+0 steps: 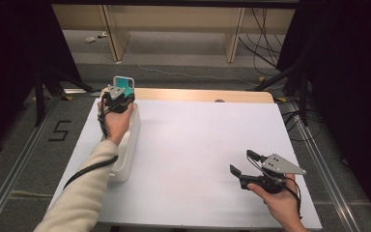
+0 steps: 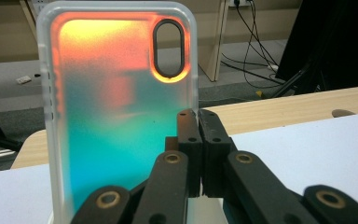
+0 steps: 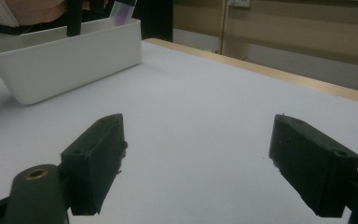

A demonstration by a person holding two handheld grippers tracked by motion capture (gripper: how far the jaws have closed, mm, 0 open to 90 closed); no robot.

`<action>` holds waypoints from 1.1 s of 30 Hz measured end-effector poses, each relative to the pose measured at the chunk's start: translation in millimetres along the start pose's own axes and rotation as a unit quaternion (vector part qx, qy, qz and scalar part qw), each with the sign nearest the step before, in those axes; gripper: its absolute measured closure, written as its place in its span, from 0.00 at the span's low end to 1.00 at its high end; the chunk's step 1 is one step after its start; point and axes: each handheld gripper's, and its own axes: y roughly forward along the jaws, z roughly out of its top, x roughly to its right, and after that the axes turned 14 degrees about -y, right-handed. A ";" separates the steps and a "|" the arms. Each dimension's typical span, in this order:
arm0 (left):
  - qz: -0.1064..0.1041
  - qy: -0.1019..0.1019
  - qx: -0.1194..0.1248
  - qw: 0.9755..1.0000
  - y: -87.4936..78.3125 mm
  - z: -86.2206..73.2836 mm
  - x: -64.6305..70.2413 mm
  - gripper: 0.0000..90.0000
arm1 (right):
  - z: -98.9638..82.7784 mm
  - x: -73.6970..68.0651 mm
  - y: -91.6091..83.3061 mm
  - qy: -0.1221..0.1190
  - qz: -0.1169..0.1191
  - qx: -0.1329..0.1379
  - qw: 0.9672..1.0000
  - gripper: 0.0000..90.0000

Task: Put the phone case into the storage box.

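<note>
Right gripper (image 1: 242, 170) spread wide above white table (image 1: 198, 145), left gripper (image 2: 198, 116) clenched empty beside upright phone case (image 2: 116, 107), over white bin (image 1: 128, 145).

The frosted translucent plastic phone case (image 2: 116, 107), teal shading to orange, looks smooth with a soft sheen. The white plastic bin (image 3: 65, 60) is smooth and semi-matt. The table (image 1: 198, 159) wears a matt white sheet over pale wood. Both claws' black pads (image 3: 95, 161) look matt, faintly rough.
</note>
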 end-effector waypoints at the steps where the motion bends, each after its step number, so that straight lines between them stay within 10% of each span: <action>1: -0.001 -0.002 0.001 1.000 0.1 -0.2 0.1 0.98 | 0.0 -0.1 0.0 0.000 -0.002 0.000 1.000 0.22; 33: 0.003 -0.003 -0.009 1.000 5.6 -5.7 2.1 0.98 | -0.2 0.1 0.2 0.003 0.001 0.000 1.000 0.22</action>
